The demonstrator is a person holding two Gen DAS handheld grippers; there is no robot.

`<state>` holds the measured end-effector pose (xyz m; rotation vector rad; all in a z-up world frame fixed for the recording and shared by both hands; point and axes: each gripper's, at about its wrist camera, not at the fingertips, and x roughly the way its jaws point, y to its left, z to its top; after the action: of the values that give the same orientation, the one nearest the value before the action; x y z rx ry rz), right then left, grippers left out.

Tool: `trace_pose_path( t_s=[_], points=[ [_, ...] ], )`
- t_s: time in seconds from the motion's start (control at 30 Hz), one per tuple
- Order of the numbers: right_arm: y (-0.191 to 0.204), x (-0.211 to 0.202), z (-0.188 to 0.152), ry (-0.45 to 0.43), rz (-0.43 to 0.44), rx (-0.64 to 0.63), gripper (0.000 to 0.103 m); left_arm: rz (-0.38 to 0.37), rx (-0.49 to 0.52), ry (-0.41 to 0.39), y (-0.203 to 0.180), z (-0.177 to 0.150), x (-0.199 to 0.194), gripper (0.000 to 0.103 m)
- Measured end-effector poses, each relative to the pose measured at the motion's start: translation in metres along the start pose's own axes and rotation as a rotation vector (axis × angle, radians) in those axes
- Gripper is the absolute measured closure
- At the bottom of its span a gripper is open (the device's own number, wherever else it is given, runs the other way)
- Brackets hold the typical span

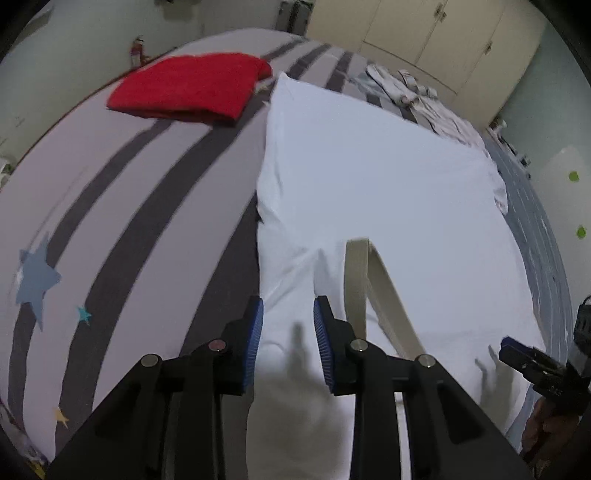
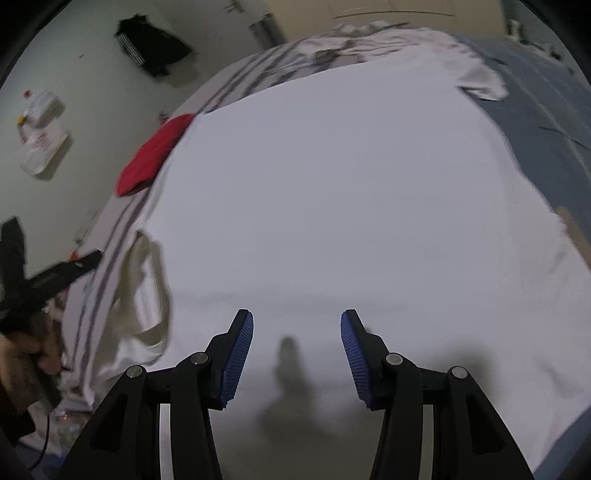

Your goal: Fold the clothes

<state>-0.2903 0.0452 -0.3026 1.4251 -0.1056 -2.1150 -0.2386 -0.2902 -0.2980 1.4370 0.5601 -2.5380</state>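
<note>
White cloth garment (image 1: 369, 192) lay spread flat on the striped bed (image 1: 122, 206), beside a folded red towel (image 1: 192, 86). I held the left gripper (image 1: 288, 343) narrowly parted and the right gripper (image 2: 297, 354) half open, both empty above the garment.

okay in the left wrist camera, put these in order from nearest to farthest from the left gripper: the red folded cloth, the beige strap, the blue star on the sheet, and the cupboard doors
From the left gripper:
1. Beige strap, just right of the fingertips, lying on the white garment.
2. Blue star, far left on the striped sheet.
3. Red folded cloth, upper left on the bed.
4. Cupboard doors, beyond the bed, top right.
</note>
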Motion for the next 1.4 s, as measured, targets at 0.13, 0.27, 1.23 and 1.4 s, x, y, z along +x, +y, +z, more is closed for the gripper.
trace_pose_path(
  t_s=[0.13,0.27,1.23,1.4],
  points=[
    [0.030,0.012,-0.003,0.017,0.050,-0.075,0.057,-0.068,0.056,0.040,-0.017,0.004,0.018,0.078],
    [0.044,0.022,-0.004,0.022,0.046,-0.100,0.057,-0.060,0.116,0.064,-0.041,0.002,0.033,0.078],
    [0.114,0.063,-0.009,0.047,0.096,-0.278,0.057,-0.055,0.170,0.045,-0.022,-0.023,0.015,0.078],
    [0.085,0.062,-0.006,0.046,0.006,-0.214,0.061,-0.084,0.278,0.087,-0.060,-0.034,0.037,0.078]
  ],
)
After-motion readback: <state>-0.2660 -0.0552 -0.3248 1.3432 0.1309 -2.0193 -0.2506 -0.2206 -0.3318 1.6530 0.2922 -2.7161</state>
